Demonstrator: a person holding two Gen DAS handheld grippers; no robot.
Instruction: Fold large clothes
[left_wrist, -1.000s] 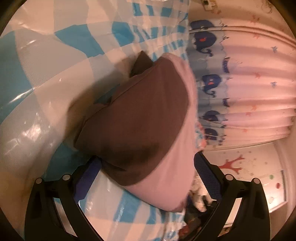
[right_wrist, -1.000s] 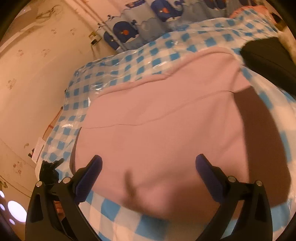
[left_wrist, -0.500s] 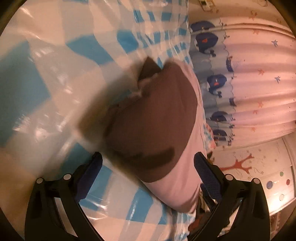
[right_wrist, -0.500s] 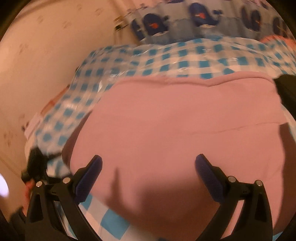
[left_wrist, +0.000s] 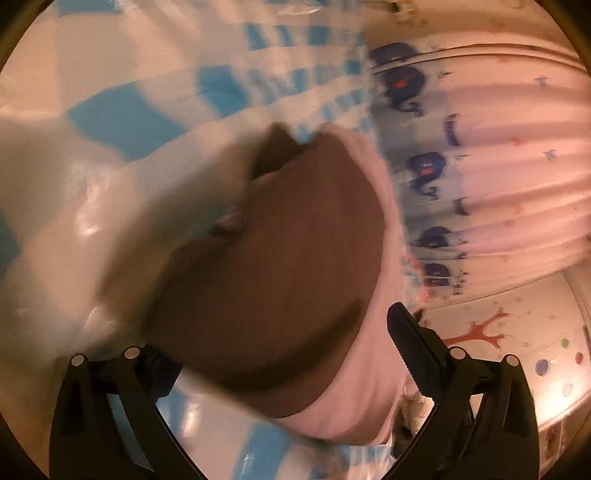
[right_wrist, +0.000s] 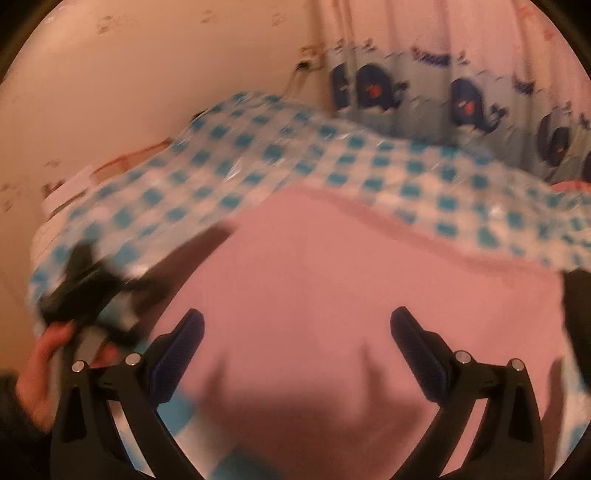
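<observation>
While both my grippers stand with fingers spread and empty, my left gripper (left_wrist: 280, 354) hangs over the garment's brown part (left_wrist: 280, 266) and my right gripper (right_wrist: 295, 350) over its pink side (right_wrist: 332, 295). That garment lies folded on the checked cloth (right_wrist: 258, 162); beyond hangs a whale curtain (left_wrist: 480, 177), and a hand (right_wrist: 44, 362) shows at left.

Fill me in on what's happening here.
A person is folding a pink garment on a bed covered with blue-checked plastic sheet, holding a two-finger gripper in each hand. Both the left gripper and the right gripper are open and grip nothing. The garment lies in a compact fold, with a brown part showing in the left view. The person's hand holding the other gripper shows at the left of the right view. Both views are motion-blurred.
</observation>
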